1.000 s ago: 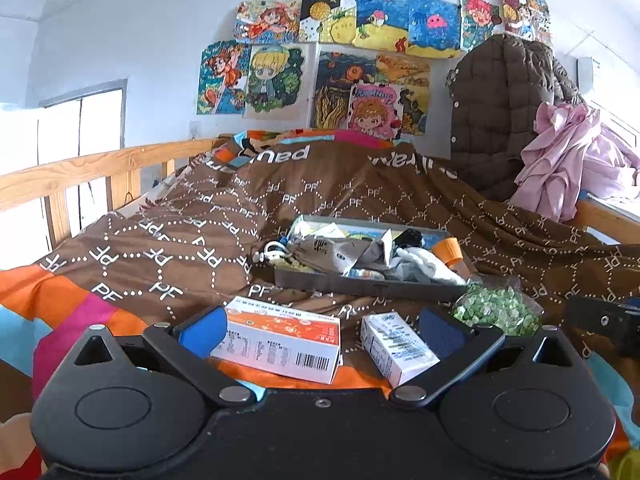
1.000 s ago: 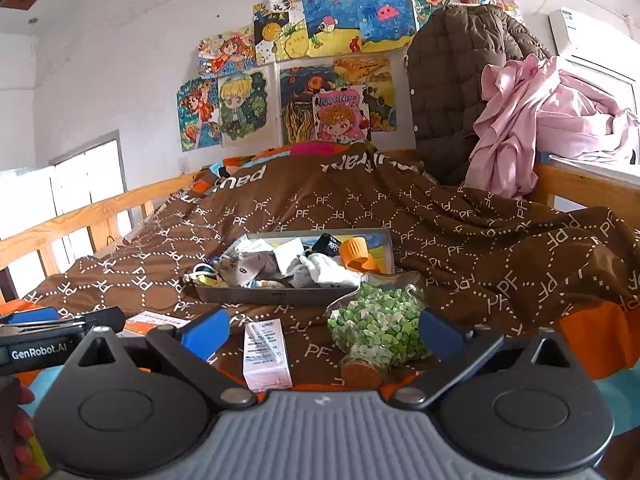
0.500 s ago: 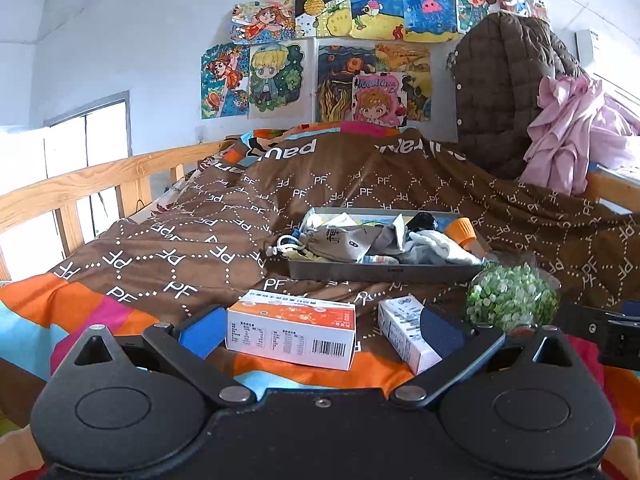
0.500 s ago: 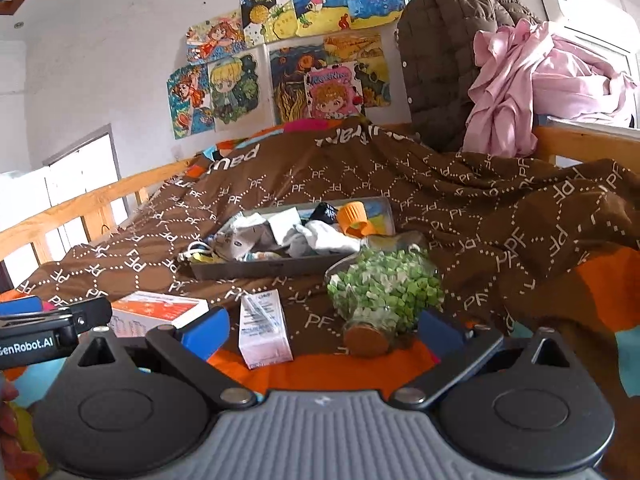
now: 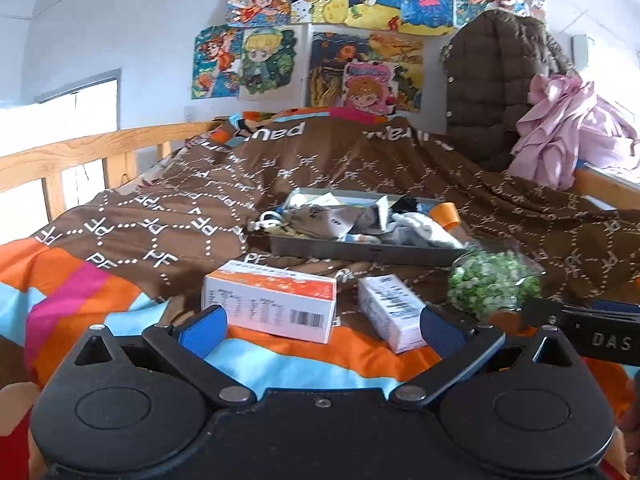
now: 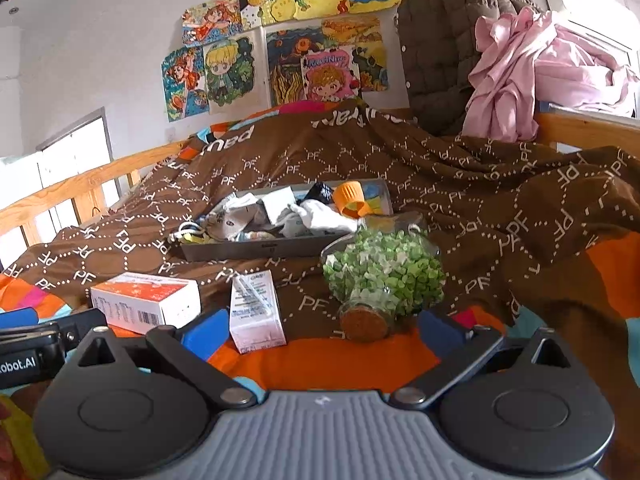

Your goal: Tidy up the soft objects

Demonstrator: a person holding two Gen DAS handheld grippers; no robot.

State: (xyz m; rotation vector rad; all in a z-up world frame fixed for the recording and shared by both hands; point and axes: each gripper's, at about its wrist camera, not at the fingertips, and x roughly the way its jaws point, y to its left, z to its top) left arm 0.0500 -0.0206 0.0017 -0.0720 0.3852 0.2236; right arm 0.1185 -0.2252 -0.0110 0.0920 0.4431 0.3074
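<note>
A grey tray (image 5: 360, 254) (image 6: 256, 250) lies on the brown bed cover, holding a grey cloth pouch (image 5: 328, 220) (image 6: 232, 222), a white sock (image 5: 420, 230) (image 6: 324, 218), an orange cap (image 5: 446, 214) (image 6: 350, 198) and small clutter. Nearer stand an orange-and-white box (image 5: 272, 304) (image 6: 146, 302), a small white carton (image 5: 390, 312) (image 6: 256, 312) and a corked glass jar of green paper stars (image 5: 494, 284) (image 6: 384, 276). My left gripper (image 5: 322, 328) is open, low before the two boxes. My right gripper (image 6: 320, 330) is open before the carton and jar. Both hold nothing.
A wooden bed rail (image 5: 92, 152) (image 6: 80, 184) runs along the left. A brown quilted coat (image 5: 504, 88) (image 6: 436, 40) and pink clothes (image 5: 568, 128) (image 6: 532, 64) hang at the back right. Drawings (image 5: 360, 40) (image 6: 280, 40) cover the wall. The bed's near edge shows orange and blue stripes (image 5: 280, 356).
Both grippers have pulled back and lowered slightly, so the boxes, jar and tray sit higher and farther in the views. Both stay open. No object has moved.
</note>
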